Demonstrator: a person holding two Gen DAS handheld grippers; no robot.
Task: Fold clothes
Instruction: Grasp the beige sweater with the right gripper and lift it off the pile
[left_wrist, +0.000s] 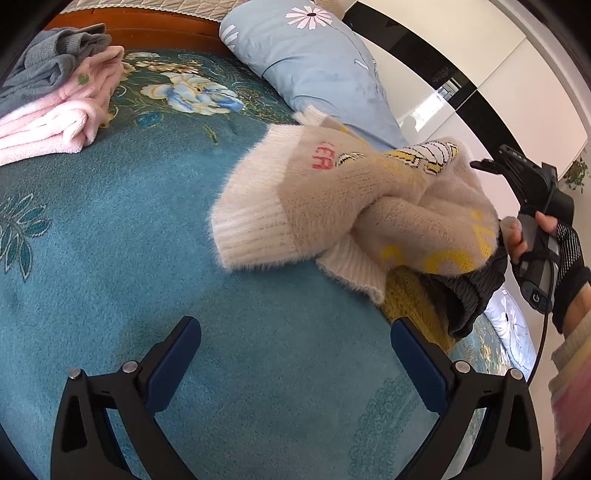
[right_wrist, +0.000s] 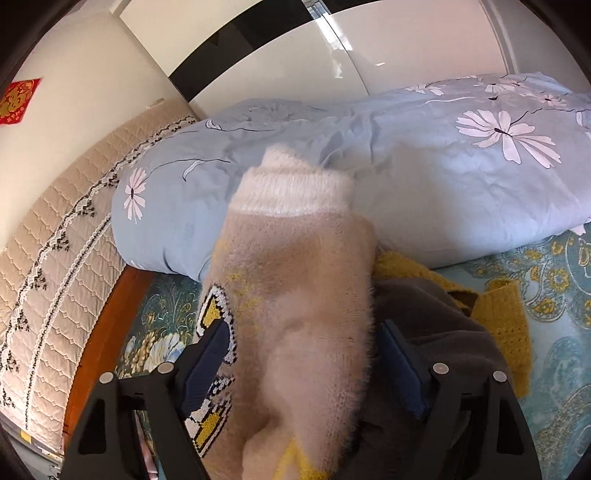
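**Beige sweater held aloft over the bed, left gripper standing free**

The right gripper (right_wrist: 299, 369) has the fluffy beige knit sweater with white ribbed cuffs and yellow pattern (left_wrist: 354, 206) bunched between its blue-padded fingers (right_wrist: 207, 365). The jaws stand fairly wide yet are filled with cloth, so I judge them to be clamped on it, though in the right wrist view the fabric hides the contact itself. The sweater hangs above the right-hand edge of the teal floral bedspread (left_wrist: 155, 236), its long axis running from the right gripper out toward the middle of the bed, with one white cuff leading.

The left gripper (left_wrist: 295, 354) has its jaws spread wide with nothing between them, low over bare bedspread. The sweater lies ahead of it and to its right, the nearest cuff a short reach forward; this is the hand placed to take the free end.

Under the held sweater lie two more garments in a heap: a mustard-yellow crocheted piece (right_wrist: 506, 317) and a dark grey one (right_wrist: 436, 317). At the far left corner of the bed sit two others, a pink fleece garment (left_wrist: 55, 114) laid in flat layers and a crumpled grey knit (left_wrist: 48, 62) upon it. One light blue quilt with white flowers (right_wrist: 424, 177) lies along the far edge. The sweater itself is not yet folded.
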